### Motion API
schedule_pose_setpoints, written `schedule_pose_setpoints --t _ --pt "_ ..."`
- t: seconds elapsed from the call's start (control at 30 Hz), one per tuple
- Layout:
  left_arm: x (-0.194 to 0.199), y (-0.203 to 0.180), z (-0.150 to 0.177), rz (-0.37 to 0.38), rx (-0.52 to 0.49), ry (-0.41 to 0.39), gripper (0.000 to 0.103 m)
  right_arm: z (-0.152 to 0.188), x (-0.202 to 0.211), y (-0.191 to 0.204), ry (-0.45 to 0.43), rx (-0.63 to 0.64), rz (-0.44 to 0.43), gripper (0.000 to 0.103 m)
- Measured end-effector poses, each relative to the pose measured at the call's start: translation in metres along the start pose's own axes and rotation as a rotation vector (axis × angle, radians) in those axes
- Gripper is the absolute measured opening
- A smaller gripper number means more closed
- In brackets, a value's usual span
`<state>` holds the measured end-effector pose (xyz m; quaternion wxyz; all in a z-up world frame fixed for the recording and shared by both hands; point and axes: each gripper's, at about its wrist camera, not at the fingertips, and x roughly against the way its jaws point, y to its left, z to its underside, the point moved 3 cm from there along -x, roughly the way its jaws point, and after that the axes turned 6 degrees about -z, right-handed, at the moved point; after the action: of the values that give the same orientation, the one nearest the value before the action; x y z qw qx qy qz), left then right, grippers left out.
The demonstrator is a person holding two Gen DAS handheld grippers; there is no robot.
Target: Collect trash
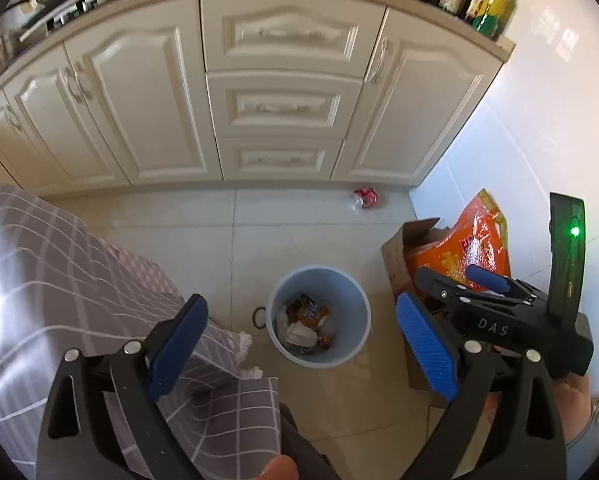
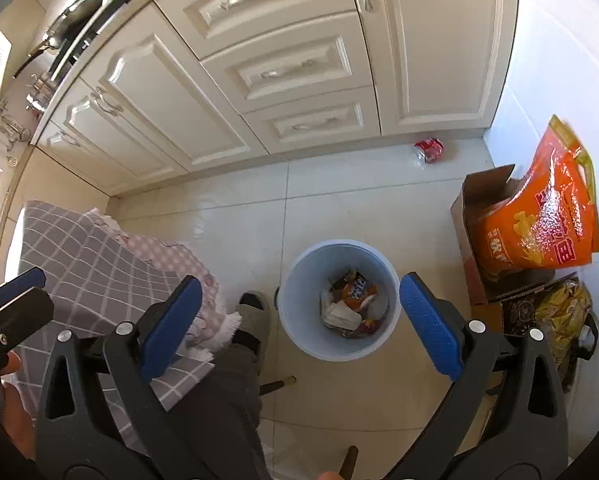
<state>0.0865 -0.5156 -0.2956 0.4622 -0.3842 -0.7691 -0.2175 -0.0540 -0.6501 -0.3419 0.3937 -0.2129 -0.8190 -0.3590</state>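
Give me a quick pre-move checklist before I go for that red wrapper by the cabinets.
1. Left claw open and empty: ok.
2. Right claw open and empty: ok.
3. Red wrapper in view, lying free on the floor tiles at the cabinet base: ok.
4. Blue bin upright, room left inside: ok.
5. Floor path from bin to wrapper unobstructed: ok.
6. Wrapper weight or stickiness: cannot tell.

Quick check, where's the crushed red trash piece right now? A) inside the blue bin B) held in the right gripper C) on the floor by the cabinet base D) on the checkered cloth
C: the crushed red piece lies on the floor tiles against the cabinet base, well apart from the blue bin; both the left gripper and right gripper are open and empty.
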Motion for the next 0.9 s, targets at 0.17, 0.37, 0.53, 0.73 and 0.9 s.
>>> schedule_pose_setpoints --t 0.17,0.37,0.53,0.73,0.9 --pt "0.045 0.006 0.003 -0.006 -0.007 -0.086 0.094 -0.006 0.032 0.033 -0.058 0.040 -0.024 0.097" --pt "0.098 0.029 0.011 -0.020 0.028 -0.185 0.094 -0.011 0.066 0.076 -0.121 0.101 -0.064 0.097" --pt "0.133 0.053 0.020 -0.052 0.053 -0.242 0.094 -0.006 0.082 0.120 -0.140 0.157 -0.114 0.097" --pt "0.178 0.090 0.036 -0.110 0.114 -0.318 0.094 0.001 0.097 0.171 -0.161 0.199 -0.179 0.097" --pt "0.219 0.135 0.063 -0.199 0.188 -0.379 0.094 0.015 0.112 0.229 -0.171 0.283 -0.241 0.097"
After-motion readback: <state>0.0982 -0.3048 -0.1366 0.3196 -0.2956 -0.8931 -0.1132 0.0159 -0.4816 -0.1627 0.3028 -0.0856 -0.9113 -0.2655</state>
